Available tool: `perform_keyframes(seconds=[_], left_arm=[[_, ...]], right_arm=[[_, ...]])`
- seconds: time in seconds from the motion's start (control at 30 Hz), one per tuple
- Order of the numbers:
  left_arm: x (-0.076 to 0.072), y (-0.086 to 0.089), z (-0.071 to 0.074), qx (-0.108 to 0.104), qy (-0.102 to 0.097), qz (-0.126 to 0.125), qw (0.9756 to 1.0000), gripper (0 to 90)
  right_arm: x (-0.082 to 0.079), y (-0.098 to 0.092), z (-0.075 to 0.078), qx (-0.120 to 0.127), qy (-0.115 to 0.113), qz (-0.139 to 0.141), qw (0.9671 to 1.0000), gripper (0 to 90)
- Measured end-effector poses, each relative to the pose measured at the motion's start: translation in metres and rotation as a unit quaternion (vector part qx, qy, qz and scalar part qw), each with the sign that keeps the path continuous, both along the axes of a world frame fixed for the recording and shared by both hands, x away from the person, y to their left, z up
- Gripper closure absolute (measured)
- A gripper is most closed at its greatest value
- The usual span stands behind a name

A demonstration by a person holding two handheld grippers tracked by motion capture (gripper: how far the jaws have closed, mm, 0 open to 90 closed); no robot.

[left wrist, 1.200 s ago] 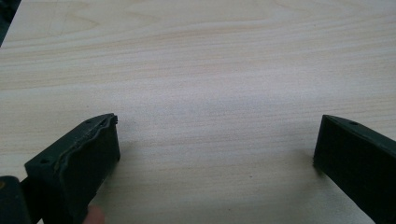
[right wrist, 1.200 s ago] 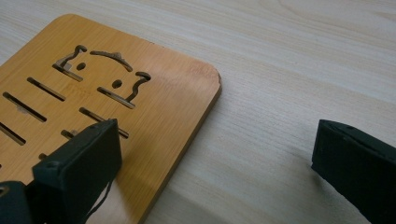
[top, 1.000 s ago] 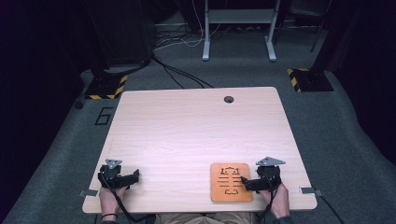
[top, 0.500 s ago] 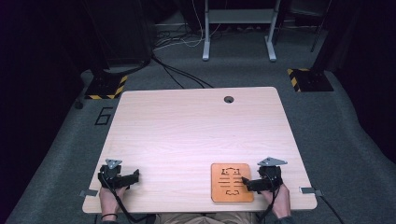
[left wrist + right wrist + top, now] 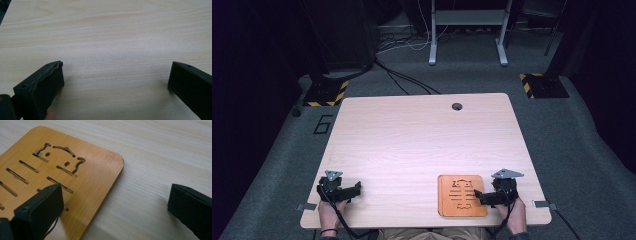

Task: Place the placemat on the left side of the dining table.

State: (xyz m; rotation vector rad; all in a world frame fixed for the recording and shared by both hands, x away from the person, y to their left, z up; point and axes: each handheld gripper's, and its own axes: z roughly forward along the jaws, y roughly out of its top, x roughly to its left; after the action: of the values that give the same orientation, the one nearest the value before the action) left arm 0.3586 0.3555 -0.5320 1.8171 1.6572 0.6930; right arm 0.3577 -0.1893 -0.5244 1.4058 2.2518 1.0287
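1. Clearly seen from the high view: wooden board (image 5: 462,195) lying flat near the table's (image 5: 422,135) front edge, toward the front right corner, with the right gripper (image 5: 484,196) at its right edge.
2. Closer in the right gripper view: jaws wide apart, one above the board (image 5: 62,177), the other over bare tabletop, gripping nothing.
3. Left gripper (image 5: 354,189) near the front left corner, jaws spread over bare wood (image 5: 105,50).
4. Wide open room across the middle and back, up to a cable hole (image 5: 456,106).
5. Rounded corners, slotted cut-outs, orange bamboo-like grain; pale laminate beneath.

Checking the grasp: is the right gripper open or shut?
Open: the right gripper has jaws wide apart, one over the wooden board, holding nothing.
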Motion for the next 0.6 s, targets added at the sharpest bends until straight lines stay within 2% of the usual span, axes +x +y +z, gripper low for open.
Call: perform_keyframes(seconds=[0.6], left_arm=[[0.0,0.0,0.0,0.001,0.0,0.0,1.0,0.0]], right_arm=[[0.0,-0.013,0.0,-0.001,-0.001,-0.008,1.0,0.0]])
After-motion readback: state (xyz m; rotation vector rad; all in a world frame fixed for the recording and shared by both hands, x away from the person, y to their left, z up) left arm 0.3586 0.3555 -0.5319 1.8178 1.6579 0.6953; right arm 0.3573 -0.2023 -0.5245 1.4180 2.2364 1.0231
